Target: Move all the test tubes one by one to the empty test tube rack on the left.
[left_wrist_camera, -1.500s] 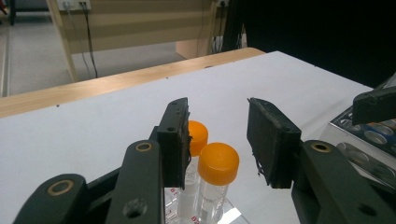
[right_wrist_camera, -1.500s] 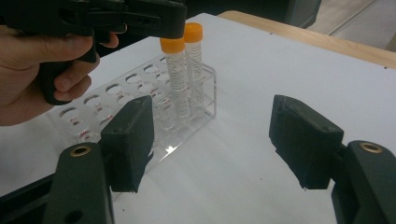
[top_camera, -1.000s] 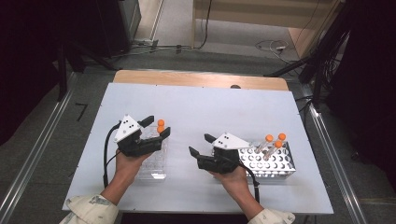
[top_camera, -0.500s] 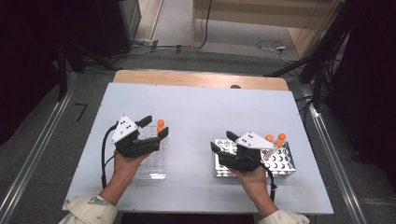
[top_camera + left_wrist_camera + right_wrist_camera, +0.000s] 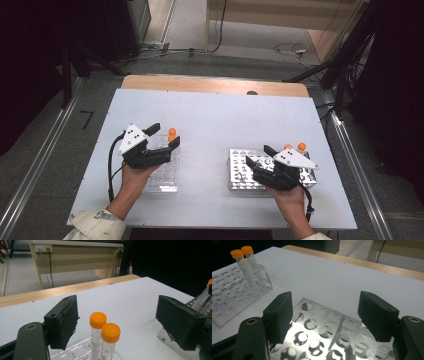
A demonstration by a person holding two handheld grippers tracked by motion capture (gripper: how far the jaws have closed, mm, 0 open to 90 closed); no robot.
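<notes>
My left gripper (image 5: 164,136) stands open over the far end of a clear plastic tube rack (image 5: 162,172). Two orange-capped tubes (image 5: 172,134) stand upright in that rack, between the jaws but untouched; in the left gripper view these tubes (image 5: 103,336) sit low between the wide-open left gripper (image 5: 121,315). My right gripper (image 5: 259,155) is open above a perforated metal rack (image 5: 239,167). Two more orange-capped tubes (image 5: 295,147) stand at that rack's far right corner. In the right gripper view the right gripper (image 5: 327,312) frames empty holes of the metal rack (image 5: 319,326).
Both racks rest on a white tabletop (image 5: 215,115) with a wooden strip (image 5: 210,85) along its far edge. From the right gripper view, the clear rack (image 5: 234,297) and its tubes (image 5: 244,262) lie to the left. Cables and dark stands surround the table.
My right gripper has moved to the right across the metal rack, uncovering its left part. The left gripper has barely shifted. Racks and tubes have stayed put.
</notes>
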